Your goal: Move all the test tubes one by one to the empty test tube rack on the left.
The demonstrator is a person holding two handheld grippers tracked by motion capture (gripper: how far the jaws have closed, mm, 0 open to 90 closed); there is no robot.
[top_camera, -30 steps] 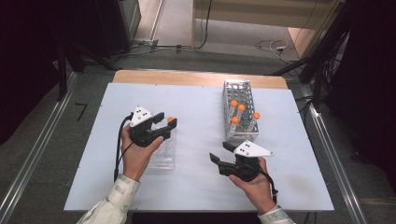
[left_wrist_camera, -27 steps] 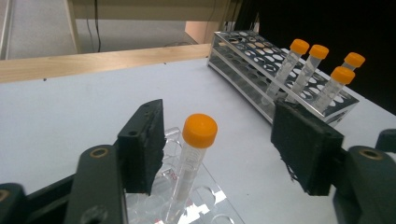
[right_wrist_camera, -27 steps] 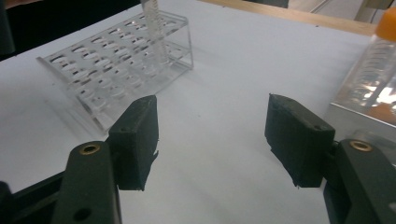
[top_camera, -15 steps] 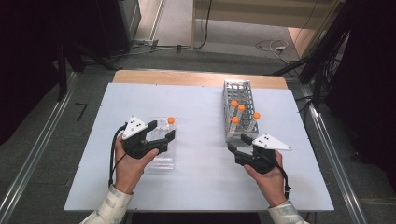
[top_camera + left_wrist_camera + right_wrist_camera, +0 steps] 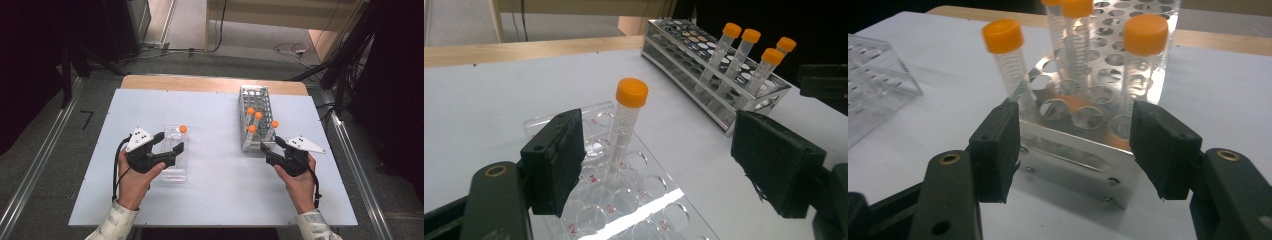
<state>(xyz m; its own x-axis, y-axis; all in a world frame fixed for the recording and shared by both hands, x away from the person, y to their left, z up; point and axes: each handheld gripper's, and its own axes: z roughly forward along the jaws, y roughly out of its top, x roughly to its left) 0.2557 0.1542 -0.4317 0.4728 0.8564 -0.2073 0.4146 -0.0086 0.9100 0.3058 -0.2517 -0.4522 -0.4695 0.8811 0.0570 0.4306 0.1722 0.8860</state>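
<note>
A clear plastic rack (image 5: 172, 170) (image 5: 644, 200) lies at the front left of the white table. One orange-capped tube (image 5: 183, 129) (image 5: 624, 130) stands upright in its far end. My left gripper (image 5: 170, 142) (image 5: 659, 160) hovers over this rack. Its jaws have just been opening and now stand wide, with the tube free just beyond the left pad (image 5: 559, 160). A metal rack (image 5: 255, 95) (image 5: 1108, 60) at the right holds several orange-capped tubes (image 5: 258, 115) (image 5: 1145, 50). My right gripper (image 5: 272, 147) (image 5: 1075, 145) is open, facing the rack's near end with nothing between its pads.
The metal rack (image 5: 664, 30) and its tubes (image 5: 736, 45) stand beyond the left gripper, to its right. The table (image 5: 220, 185) ends at a wooden strip (image 5: 200, 82) at the back. Cables lie on the floor behind it, and metal rails run along both sides.
The left gripper has let go of the tube, opened and drawn back toward the person; the tube now stands in the clear rack. The right gripper has moved right, up to the metal rack's near end.
</note>
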